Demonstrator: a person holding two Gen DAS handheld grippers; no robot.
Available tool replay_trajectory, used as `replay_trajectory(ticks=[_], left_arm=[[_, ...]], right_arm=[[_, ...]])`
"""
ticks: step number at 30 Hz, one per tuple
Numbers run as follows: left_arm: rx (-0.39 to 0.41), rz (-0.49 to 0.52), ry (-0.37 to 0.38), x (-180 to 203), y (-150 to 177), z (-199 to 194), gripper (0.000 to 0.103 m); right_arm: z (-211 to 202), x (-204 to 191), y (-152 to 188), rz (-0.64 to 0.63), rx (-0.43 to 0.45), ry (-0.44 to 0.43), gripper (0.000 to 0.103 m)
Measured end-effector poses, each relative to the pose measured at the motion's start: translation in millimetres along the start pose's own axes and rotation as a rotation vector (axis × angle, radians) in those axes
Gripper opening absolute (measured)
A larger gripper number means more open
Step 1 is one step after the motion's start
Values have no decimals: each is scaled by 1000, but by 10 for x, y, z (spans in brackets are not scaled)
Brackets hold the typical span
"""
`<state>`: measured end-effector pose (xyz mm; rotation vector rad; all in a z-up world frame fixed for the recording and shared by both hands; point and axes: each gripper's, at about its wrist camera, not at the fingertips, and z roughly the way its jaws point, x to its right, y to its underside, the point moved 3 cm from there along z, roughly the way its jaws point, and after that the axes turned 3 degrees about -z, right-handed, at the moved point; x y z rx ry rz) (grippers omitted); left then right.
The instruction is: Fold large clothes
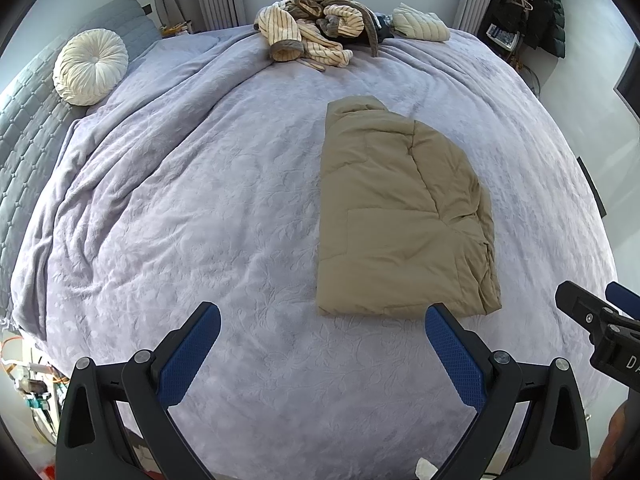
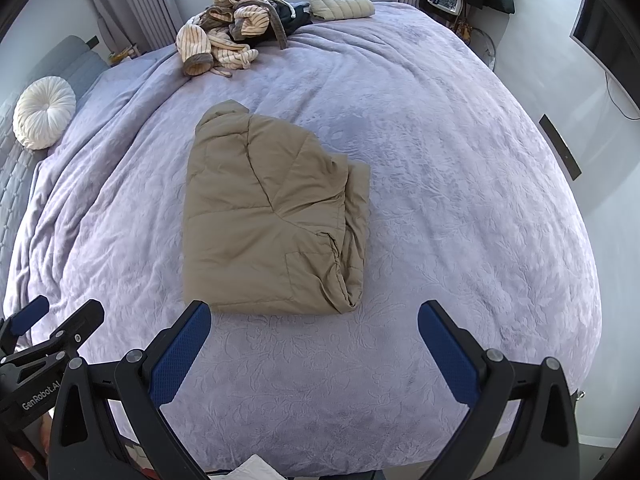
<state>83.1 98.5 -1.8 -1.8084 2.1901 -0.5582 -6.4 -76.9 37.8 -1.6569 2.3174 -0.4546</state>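
Note:
A tan padded jacket [image 1: 396, 212] [image 2: 272, 216] lies folded lengthwise on the lavender bedspread [image 1: 200, 200] [image 2: 460, 200], collar end away from me, hem end nearest the grippers. My left gripper [image 1: 323, 330] hovers open just short of the hem, its right finger [image 1: 454, 356] close to the jacket's near right corner. My right gripper [image 2: 314, 326] is open too, its left finger [image 2: 180, 352] just before the hem's left part. Neither holds anything. Each gripper shows at the edge of the other's view.
At the far side of the bed lie a crumpled striped cream garment [image 1: 312, 28] [image 2: 224, 32], a dark item beside it and a folded cream quilted piece [image 1: 420, 24] [image 2: 340, 4]. A round white cushion [image 1: 90, 66] [image 2: 44, 112] rests at the left by the grey headboard.

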Motion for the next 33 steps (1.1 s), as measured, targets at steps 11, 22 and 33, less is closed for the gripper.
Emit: replay_trajectory(ticks=[11, 22, 33], left_arm=[[4, 11, -6, 40, -3, -5, 102], [20, 9, -10, -4, -28, -15, 102], [39, 17, 2, 0, -24, -37, 102]], right_arm=[[1, 13, -6, -4, 0, 1, 103], [-5, 4, 7, -5, -2, 1, 103], [-10, -8, 2, -3, -2, 3, 103]])
